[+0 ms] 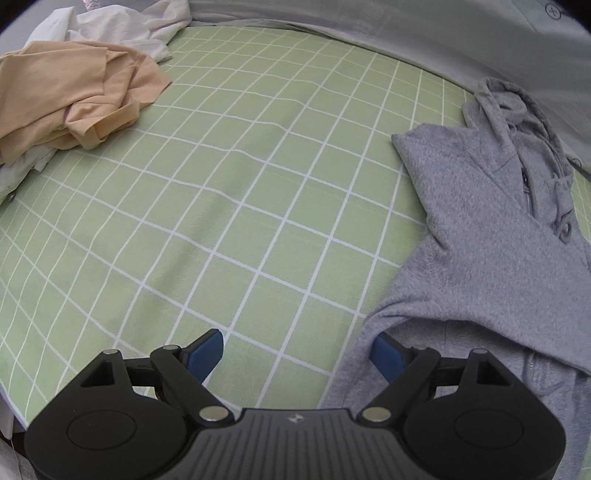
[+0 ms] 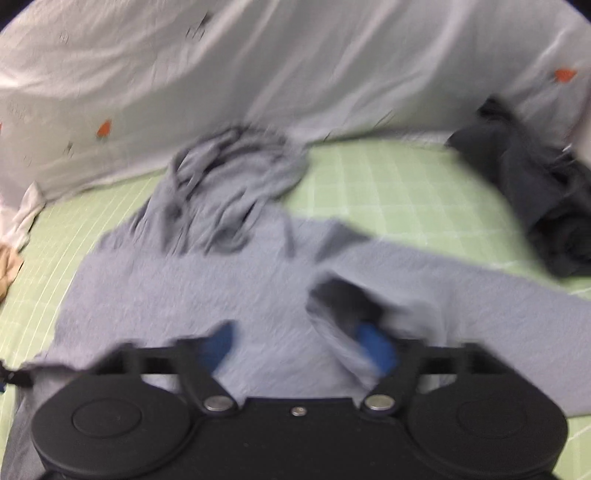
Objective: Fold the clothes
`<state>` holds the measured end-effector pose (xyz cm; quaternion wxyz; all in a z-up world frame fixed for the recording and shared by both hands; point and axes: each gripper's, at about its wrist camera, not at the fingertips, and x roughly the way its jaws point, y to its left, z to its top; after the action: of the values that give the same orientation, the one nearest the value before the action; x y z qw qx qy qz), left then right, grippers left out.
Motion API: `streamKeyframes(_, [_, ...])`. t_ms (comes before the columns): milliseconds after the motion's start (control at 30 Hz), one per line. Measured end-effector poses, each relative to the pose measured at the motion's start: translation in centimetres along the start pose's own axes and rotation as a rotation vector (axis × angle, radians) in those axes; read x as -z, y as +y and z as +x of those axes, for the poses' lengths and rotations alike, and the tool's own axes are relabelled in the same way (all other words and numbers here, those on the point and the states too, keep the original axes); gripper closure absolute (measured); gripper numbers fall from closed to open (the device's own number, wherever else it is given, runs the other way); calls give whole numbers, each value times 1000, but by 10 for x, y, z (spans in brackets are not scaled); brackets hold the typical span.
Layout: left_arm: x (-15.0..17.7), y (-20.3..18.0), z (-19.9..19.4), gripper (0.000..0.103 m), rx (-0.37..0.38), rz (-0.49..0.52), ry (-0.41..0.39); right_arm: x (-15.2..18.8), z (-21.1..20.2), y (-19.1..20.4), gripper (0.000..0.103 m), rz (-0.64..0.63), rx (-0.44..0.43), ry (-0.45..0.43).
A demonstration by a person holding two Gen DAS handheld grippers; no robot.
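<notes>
Left gripper (image 1: 295,350) tips steeply down over the sheet (image 1: 240,192), jaws spread wide, nothing between them but green checked fabric. Its right finger (image 1: 386,354) sits just at the hoodie (image 1: 480,229) edge, with grey cloth draped over its tip; whether it touches is hard to say. The hoodie lies to the right of these jaws, zip and hood ahead on the right. Ahead of the jaws there's a broad stretch of bare sheet. A tan garment (image 1: 70,96) is bunched far ahead on the left, a white one (image 1: 122,26) behind it, both well apart from the jaws.

Right gripper (image 2: 301,345) angles down over the hoodie (image 2: 192,280), the picture smeared by motion. Jaws stand spread, pads pressing on nothing. The hoodie body lies flat between and beneath them; a sleeve runs off to the right, its cuff bunched against the right finger (image 2: 376,347). The hood is crumpled straight ahead. A dark garment (image 2: 535,199) is heaped far ahead on the right, near the sheet's edge, where a pale cloth (image 2: 295,74) with small orange marks rises. No writing is readable in either view.
</notes>
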<state>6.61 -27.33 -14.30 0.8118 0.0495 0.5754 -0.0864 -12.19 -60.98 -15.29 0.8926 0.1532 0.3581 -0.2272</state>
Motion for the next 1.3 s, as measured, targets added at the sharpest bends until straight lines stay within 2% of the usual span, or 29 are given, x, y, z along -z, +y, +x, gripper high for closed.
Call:
streamKeyframes(167, [4, -14, -23, 17, -33, -5, -44, -1, -26, -28, 8, 28, 42, -48])
streamKeyframes(267, [5, -31, -37, 17, -35, 19, -75, 4, -35, -56, 7, 88, 110, -66])
streamKeyframes(467, [6, -84, -50, 17, 11, 84, -100, 20, -37, -126, 6, 239, 209, -36])
streamKeyframes(667, [14, -137, -41, 17, 76, 131, -66, 39, -18, -176, 8, 410, 110, 55])
streamKeyframes(700, [17, -141, -41, 17, 75, 143, -64, 41, -15, -178, 10, 421, 97, 61])
streamKeyframes(767, [21, -150, -40, 17, 71, 165, -59, 40, -11, -176, 23, 422, 59, 58])
streamKeyframes(833, [23, -150, -41, 17, 63, 179, -57, 38, -6, -172, 54, 409, 23, 66])
streamKeyframes(867, [23, -147, -40, 17, 62, 175, -54, 36, -4, -170, 62, 406, 14, 71])
streamKeyframes(900, [22, -143, -40, 17, 61, 165, -51, 34, -2, -167, 76, 409, 7, 73])
streamKeyframes(933, [22, -138, -39, 17, 60, 155, -48, 32, -1, -166, 86, 421, -3, 74])
streamKeyframes(1033, [21, -122, -37, 17, 51, 125, -42, 31, -1, -167, 97, 542, -72, 59])
streamKeyframes(1100, [19, -110, -35, 17, 50, 108, -37, 31, -4, -160, 98, 613, -99, 32])
streamKeyframes(1167, [17, -96, -33, 17, 54, 86, -31, 23, -3, -136, 98, 564, -129, 18])
streamKeyframes(1300, [11, -74, -31, 17, 60, 84, -35, 3, 4, -73, 99, 464, -244, 12])
